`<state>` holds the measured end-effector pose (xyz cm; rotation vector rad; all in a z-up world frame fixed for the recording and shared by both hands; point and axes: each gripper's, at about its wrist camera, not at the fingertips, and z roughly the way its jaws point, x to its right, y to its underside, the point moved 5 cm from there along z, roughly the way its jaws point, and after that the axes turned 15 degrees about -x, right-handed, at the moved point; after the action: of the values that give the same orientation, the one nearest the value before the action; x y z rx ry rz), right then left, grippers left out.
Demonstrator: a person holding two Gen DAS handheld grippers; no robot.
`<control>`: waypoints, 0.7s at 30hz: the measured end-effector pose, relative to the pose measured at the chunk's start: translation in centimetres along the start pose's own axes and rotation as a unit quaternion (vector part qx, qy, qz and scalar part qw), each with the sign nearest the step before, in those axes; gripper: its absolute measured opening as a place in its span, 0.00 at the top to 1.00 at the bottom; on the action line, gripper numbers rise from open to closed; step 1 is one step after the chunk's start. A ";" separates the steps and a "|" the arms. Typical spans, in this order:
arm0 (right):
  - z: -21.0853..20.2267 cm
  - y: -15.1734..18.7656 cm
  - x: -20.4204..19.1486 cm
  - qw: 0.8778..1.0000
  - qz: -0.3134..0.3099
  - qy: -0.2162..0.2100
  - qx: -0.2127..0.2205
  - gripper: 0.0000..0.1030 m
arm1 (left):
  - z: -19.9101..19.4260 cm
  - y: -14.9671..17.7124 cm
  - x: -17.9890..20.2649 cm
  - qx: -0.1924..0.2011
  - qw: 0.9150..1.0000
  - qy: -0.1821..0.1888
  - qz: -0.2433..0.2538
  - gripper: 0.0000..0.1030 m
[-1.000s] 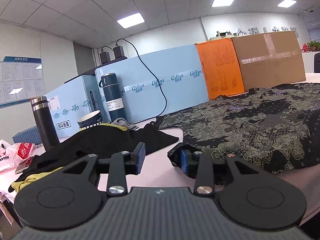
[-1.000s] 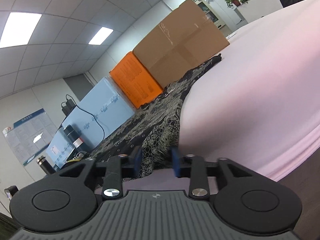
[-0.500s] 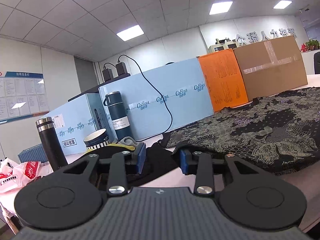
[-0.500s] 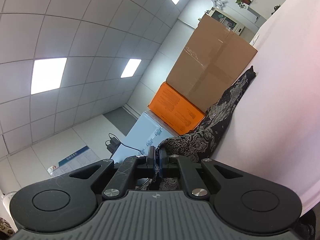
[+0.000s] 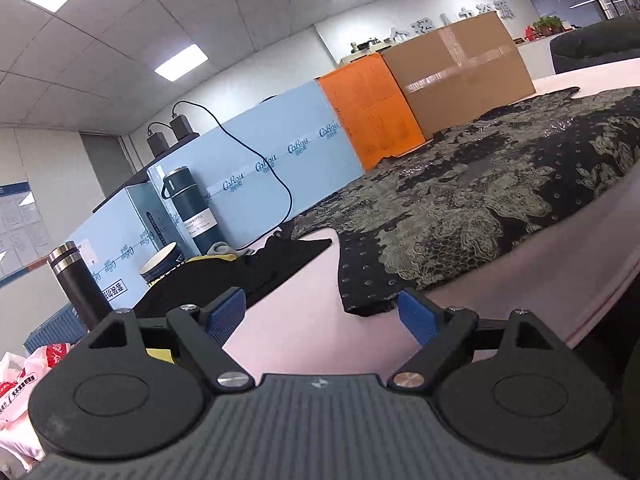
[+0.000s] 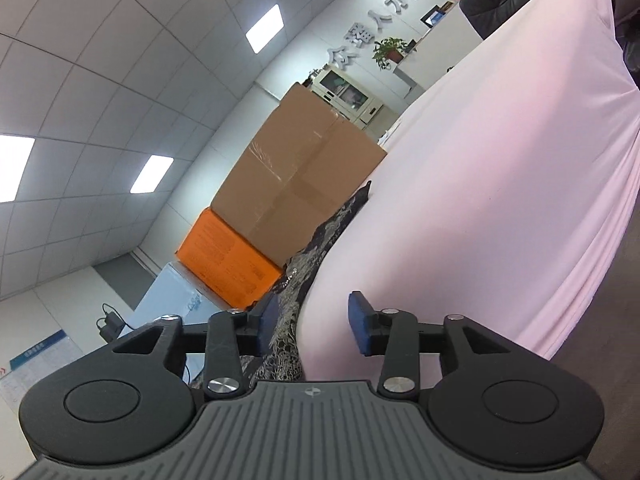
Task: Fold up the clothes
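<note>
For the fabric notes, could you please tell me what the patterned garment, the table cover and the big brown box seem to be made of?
Patterned garment: thin black lace or mesh-like fabric, judging by its pale floral figuring and small dots; exact fibre unclear.
Table cover: smooth matte pink cloth, draping in soft folds at the edge.
Brown box: matte corrugated cardboard, sealed with glossy clear tape.

The patterned black garment (image 5: 460,204) was cut off by the right edge of the left wrist view. In the right wrist view only a narrow strip of it showed. The small print on the dark green bottle (image 5: 192,208) was too small to read, and the yellow cloth (image 5: 216,258) was mostly hidden under a black garment (image 5: 224,280).
</note>
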<state>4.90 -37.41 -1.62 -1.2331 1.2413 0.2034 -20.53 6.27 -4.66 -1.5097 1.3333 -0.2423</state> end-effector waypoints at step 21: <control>9.1 -7.5 -10.7 0.967 -0.247 0.032 -0.062 0.06 | 18.6 -17.7 -6.8 -0.124 0.969 0.067 -0.204 0.00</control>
<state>11.42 -28.25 9.65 -1.6284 0.9490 -0.1266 1.00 18.89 4.39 -2.0090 1.1770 -0.4581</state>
